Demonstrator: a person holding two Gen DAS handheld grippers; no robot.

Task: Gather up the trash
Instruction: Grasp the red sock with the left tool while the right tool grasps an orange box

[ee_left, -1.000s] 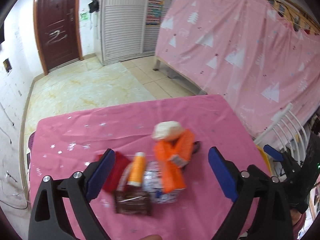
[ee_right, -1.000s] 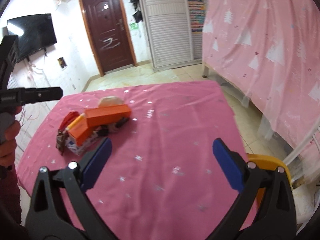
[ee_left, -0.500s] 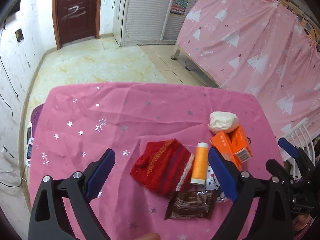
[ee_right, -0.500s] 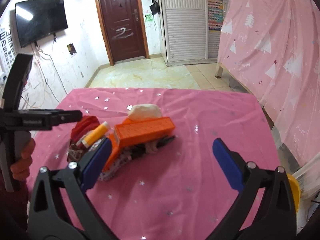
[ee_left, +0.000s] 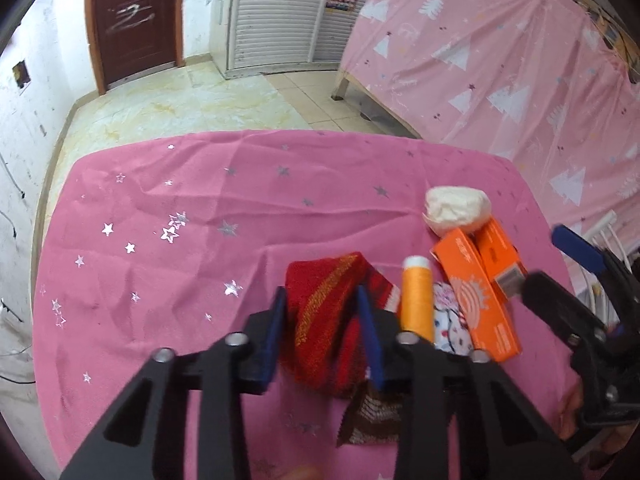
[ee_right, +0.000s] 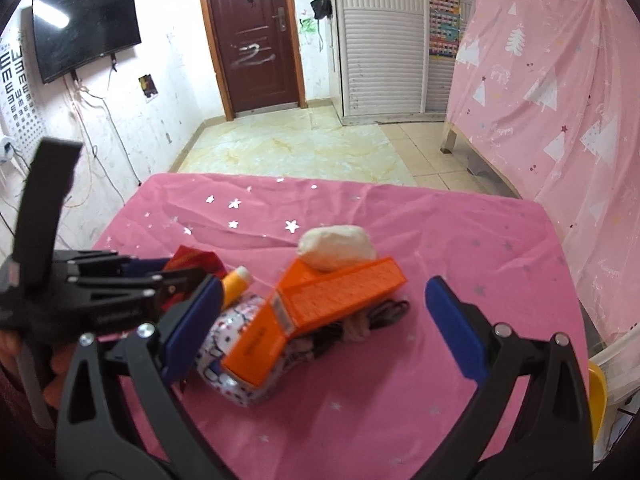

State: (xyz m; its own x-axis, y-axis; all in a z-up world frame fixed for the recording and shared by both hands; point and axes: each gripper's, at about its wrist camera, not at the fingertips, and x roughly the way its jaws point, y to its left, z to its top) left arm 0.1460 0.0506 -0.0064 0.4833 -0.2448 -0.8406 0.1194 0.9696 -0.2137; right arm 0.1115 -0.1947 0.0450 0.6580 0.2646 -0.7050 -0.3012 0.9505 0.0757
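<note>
Now left tool (ee_left: 322, 334) has just closed, pinching red cloth (ee_left: 324, 320).

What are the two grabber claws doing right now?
Left gripper: jaws just closed, pinching the red knitted cloth with a gold stripe.
Right gripper: open, holding nothing.

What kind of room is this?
Probably a room in someone's home: a wall-mounted TV, a brown door, and a table with a pink starry cloth. An eye chart hangs too.
</note>
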